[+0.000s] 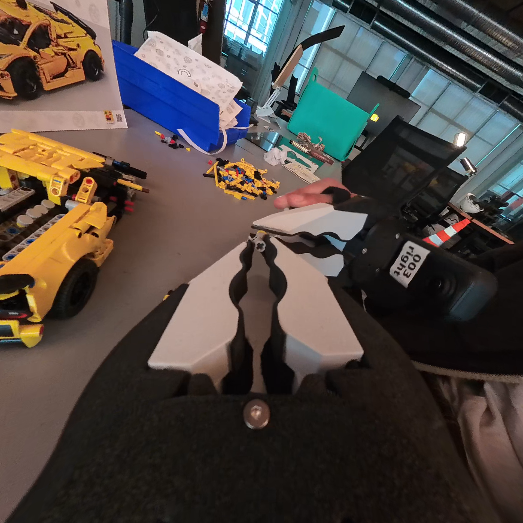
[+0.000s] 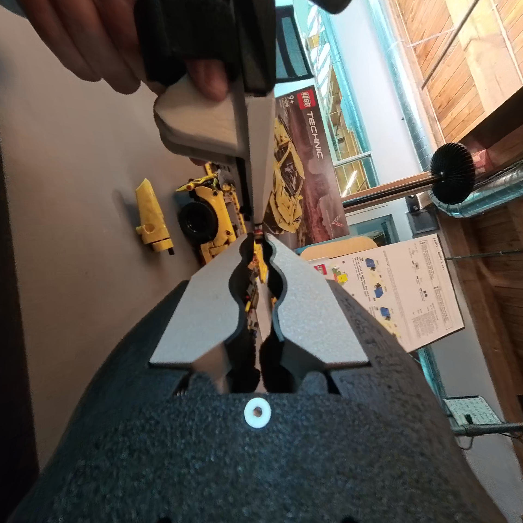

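Left hand-held gripper (image 1: 258, 244) pinching small grey-yellow pin (image 1: 259, 240); right hand-held gripper (image 2: 258, 237) pinching same pin's other end; yellow brick car (image 1: 53, 226) on grey table (image 1: 175, 254) nearby

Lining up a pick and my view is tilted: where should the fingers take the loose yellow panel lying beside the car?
I'd take the yellow panel across its thick end, by the round hole, closing on its long sides from straight above. It lies flat and tapers to a thin point where fingers would likely slip. The car sits close alongside, apart from it.
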`<state>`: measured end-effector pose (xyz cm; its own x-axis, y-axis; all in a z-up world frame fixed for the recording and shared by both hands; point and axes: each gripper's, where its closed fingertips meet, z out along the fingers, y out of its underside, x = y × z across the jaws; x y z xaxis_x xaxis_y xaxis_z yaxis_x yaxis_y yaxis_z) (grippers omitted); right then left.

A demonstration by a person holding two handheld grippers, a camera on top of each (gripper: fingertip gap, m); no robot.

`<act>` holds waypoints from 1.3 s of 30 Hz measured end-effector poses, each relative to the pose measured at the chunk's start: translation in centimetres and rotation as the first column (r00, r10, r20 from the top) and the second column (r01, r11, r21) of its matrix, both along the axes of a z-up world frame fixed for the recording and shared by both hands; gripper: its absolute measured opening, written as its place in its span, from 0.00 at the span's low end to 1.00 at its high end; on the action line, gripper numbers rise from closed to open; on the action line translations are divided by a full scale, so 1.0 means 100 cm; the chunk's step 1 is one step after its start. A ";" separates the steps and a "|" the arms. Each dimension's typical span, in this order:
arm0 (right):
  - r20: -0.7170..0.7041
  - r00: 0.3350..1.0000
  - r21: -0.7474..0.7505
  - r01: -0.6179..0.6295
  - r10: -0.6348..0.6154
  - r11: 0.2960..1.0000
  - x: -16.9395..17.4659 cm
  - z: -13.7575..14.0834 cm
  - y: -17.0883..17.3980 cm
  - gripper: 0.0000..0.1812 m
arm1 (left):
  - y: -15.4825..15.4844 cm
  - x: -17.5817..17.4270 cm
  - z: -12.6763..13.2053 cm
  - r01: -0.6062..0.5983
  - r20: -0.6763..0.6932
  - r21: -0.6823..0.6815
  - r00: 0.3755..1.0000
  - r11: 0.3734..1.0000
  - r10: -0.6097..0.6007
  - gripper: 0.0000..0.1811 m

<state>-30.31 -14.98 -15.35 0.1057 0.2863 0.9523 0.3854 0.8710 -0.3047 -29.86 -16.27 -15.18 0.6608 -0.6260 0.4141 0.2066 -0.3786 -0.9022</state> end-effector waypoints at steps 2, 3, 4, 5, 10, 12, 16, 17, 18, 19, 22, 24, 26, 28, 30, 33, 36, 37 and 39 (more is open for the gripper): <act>0.005 1.000 -0.019 -0.005 0.005 1.000 0.000 -0.001 0.000 0.03 | 0.000 0.000 -0.001 -0.001 -0.009 0.001 1.000 1.000 0.001 0.04; 0.008 1.000 -0.039 -0.015 0.016 0.999 0.001 -0.002 0.000 0.03 | -0.001 0.000 -0.001 0.002 -0.014 0.002 1.000 1.000 -0.002 0.04; 0.010 1.000 -0.058 -0.026 0.027 0.998 0.002 -0.003 0.000 0.03 | -0.001 0.001 -0.002 0.007 -0.017 0.002 1.000 1.000 -0.007 0.04; 0.012 0.999 -0.081 -0.038 0.039 0.996 0.004 -0.004 -0.001 0.03 | -0.002 0.002 -0.002 0.013 -0.022 0.004 1.000 1.000 -0.013 0.03; -0.038 0.969 -0.458 -0.235 0.246 0.857 0.012 -0.007 -0.014 0.03 | -0.010 0.009 0.000 0.077 -0.023 0.020 0.997 0.997 -0.077 0.03; -0.089 0.944 -0.593 -0.305 0.316 0.745 0.017 -0.005 -0.020 0.03 | -0.015 0.013 0.003 0.106 -0.020 0.041 0.994 0.993 -0.106 0.03; -0.273 0.900 -0.774 -0.415 0.340 0.479 0.038 0.020 -0.011 0.02 | -0.009 -0.029 0.025 -0.049 0.185 0.083 0.982 0.995 0.033 0.03; -0.393 0.863 -0.796 -0.492 0.317 0.352 0.053 0.039 -0.001 0.02 | -0.011 -0.054 0.041 -0.099 0.348 0.103 0.936 0.990 0.058 0.03; -0.463 0.839 -0.808 -0.532 0.287 0.252 0.063 0.048 0.010 0.02 | -0.013 -0.066 0.049 -0.135 0.407 0.128 0.911 0.983 0.072 0.03; -0.490 0.827 -0.820 -0.544 0.276 0.176 0.068 0.048 0.017 0.02 | -0.012 -0.059 0.045 -0.131 0.350 0.134 0.934 0.982 0.077 0.03; -0.489 0.831 -0.848 -0.524 0.265 0.080 0.066 0.045 0.021 0.03 | -0.011 -0.029 0.034 -0.046 0.215 0.123 0.976 0.991 0.018 0.03; -0.354 0.930 -0.911 -0.366 0.098 0.190 0.064 0.022 0.061 0.03 | -0.019 -0.030 0.049 -0.033 0.271 0.185 0.963 0.982 -0.018 0.03; -0.139 0.958 -0.941 -0.049 -0.252 0.334 0.096 -0.007 0.146 0.03 | -0.029 -0.027 0.063 0.030 0.359 0.223 0.927 0.974 -0.111 0.04; 0.082 0.841 -0.890 0.303 -0.535 0.340 0.157 -0.034 0.216 0.03 | -0.027 -0.023 0.059 0.034 0.336 0.209 0.936 0.977 -0.105 0.04; 0.197 0.708 -0.831 0.487 -0.678 0.268 0.209 -0.045 0.250 0.03 | -0.022 -0.015 0.051 0.048 0.294 0.175 0.951 0.983 -0.099 0.04; 0.344 0.654 -0.843 0.531 -0.674 0.085 0.239 -0.074 0.259 0.12 | -0.012 -0.010 0.037 0.040 0.260 0.104 0.963 0.994 -0.066 0.04; 0.335 0.670 -0.877 0.479 -0.663 0.041 0.246 -0.076 0.262 0.14 | -0.008 -0.010 0.034 0.034 0.287 0.069 0.957 0.997 -0.052 0.04; 0.305 0.685 -0.895 0.444 -0.662 0.047 0.246 -0.070 0.262 0.14 | -0.007 -0.011 0.034 0.027 0.294 0.063 0.955 0.998 -0.045 0.04; 0.234 0.725 -0.936 0.347 -0.648 0.050 0.238 -0.058 0.259 0.15 | -0.007 -0.011 0.036 0.035 0.312 0.066 0.949 0.997 -0.053 0.04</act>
